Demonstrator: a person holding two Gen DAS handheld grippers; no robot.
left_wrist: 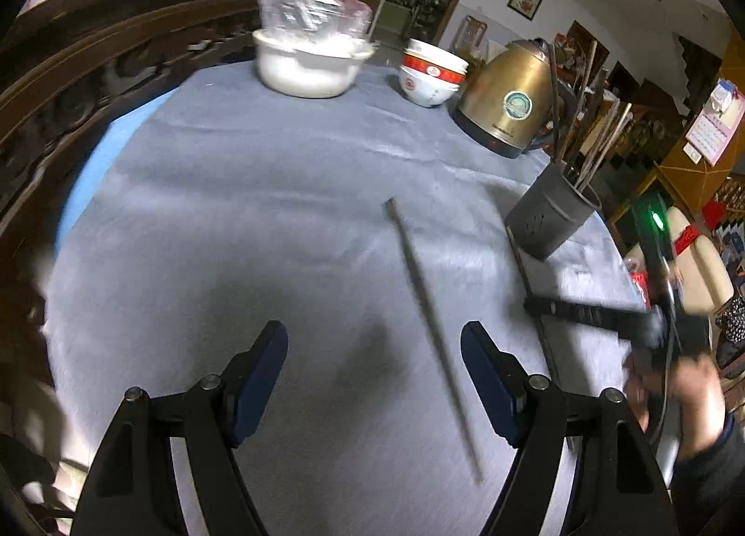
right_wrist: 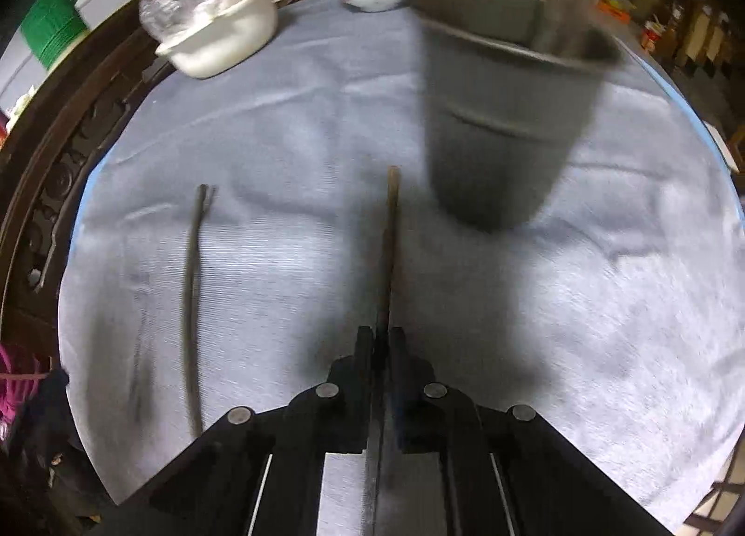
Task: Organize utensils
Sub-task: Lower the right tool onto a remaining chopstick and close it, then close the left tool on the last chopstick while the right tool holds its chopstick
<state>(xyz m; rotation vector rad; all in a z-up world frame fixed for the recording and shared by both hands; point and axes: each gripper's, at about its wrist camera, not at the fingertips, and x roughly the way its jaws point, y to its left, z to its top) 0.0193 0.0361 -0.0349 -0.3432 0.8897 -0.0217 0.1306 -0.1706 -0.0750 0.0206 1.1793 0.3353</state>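
Right gripper [right_wrist: 382, 338]: clamped on a chopstick [right_wrist: 390, 228], probably near its end; blurred.
Left gripper [left_wrist: 374, 340]: jaws apart, empty.
Holder [right_wrist: 507, 117]: just beyond the chopstick tip.
Risk: thin stick pivoting, missing holder.

This is a lived-in home dining room: a round surface [left_wrist: 279, 191] under grey cloth carries stacked rice bowls [left_wrist: 430, 75], a brass-coloured electric kettle [left_wrist: 505, 103] and a chopstick holder [left_wrist: 551, 219], with a framed picture [left_wrist: 525, 0] and wall calendar [left_wrist: 714, 126] behind.
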